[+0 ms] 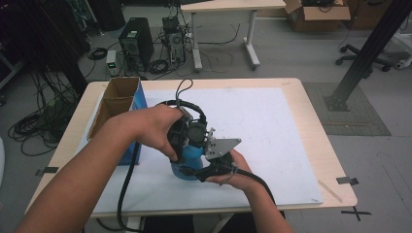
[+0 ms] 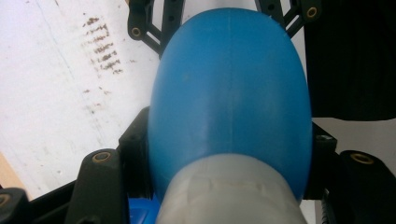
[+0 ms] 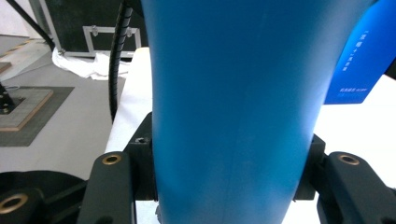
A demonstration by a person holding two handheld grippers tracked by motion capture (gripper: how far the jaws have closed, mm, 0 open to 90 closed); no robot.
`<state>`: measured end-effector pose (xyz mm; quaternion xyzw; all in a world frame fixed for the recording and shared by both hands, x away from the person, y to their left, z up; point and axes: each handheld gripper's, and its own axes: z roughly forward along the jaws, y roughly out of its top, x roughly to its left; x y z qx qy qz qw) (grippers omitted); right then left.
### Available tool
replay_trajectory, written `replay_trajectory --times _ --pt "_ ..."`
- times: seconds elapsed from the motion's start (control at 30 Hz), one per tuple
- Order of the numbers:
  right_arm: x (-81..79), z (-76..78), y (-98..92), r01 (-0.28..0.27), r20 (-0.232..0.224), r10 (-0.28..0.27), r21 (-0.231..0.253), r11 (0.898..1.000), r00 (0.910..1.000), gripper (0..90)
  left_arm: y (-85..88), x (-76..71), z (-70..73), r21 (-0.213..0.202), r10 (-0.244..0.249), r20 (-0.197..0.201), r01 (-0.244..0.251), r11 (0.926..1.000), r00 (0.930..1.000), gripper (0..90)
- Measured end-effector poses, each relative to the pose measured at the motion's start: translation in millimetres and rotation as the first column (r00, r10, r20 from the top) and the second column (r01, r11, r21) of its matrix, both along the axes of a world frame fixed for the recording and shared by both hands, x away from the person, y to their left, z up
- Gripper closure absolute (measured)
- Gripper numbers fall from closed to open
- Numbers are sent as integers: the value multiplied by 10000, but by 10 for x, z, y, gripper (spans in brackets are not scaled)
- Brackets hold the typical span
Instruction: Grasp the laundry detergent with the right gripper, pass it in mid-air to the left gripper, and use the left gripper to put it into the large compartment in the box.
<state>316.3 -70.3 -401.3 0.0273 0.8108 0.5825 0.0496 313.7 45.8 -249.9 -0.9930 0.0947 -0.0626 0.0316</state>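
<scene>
Left gripper [image 1: 183,145]: we see its jaws clamped on the blue bottle [image 1: 190,162]; in the left gripper view the pads press both flanks of the rounded blue body [image 2: 229,98], grey collar at 6 o'clock
Right gripper [image 1: 201,162]: we see it closed on the same bottle; in the right gripper view the jaws squeeze its straight blue wall [image 3: 233,107] from both sides
Bottle place: near the middle of the white mat [image 1: 272,126], slightly toward 6 o'clock; both grippers meet on it
Hands: left hand [image 1: 155,128] at 10 o'clock of the bottle; right hand [image 1: 233,172] at 4 o'clock
Cable [image 1: 127,179]: trails from the left gripper toward 7 o'clock
Blue box [image 1: 138,94]: open carton at 10 o'clock, on the mat's edge; we also see its blue side in the right gripper view [image 3: 364,60]
Table [image 1: 311,104]: pale wood, mat covers most of it
Floor beyond: computer tower [image 1: 136,43] at 11 o'clock; second table [image 1: 228,7] at 12
</scene>
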Motion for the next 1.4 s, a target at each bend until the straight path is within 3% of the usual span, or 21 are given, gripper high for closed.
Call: replay_trajectory --times 0.07,0.13,0.57,1.2,1.4 --pt "8 -7 1 18 -8 -17 35 10000 10000 423 -1 1 2 13 -24 25 24 10000 10000 384" --pt "19 -27 2 108 -241 -102 245 9996 9997 325 -3 -3 3 -21 -32 64 33 10000 10000 384" --pt "10 -40 -25 593 -578 -550 755 9954 9968 170 -15 18 -2 80 86 -62 -86 9999 9999 383" --pt "9 -76 -79 1150 -913 -1049 1140 9868 9903 1 -27 29 3 93 61 -72 -60 9999 10000 383" --pt "-5 -67 -162 1260 -1008 -1140 1228 9844 9884 2 5 32 25 88 97 67 -98 9999 9999 382"
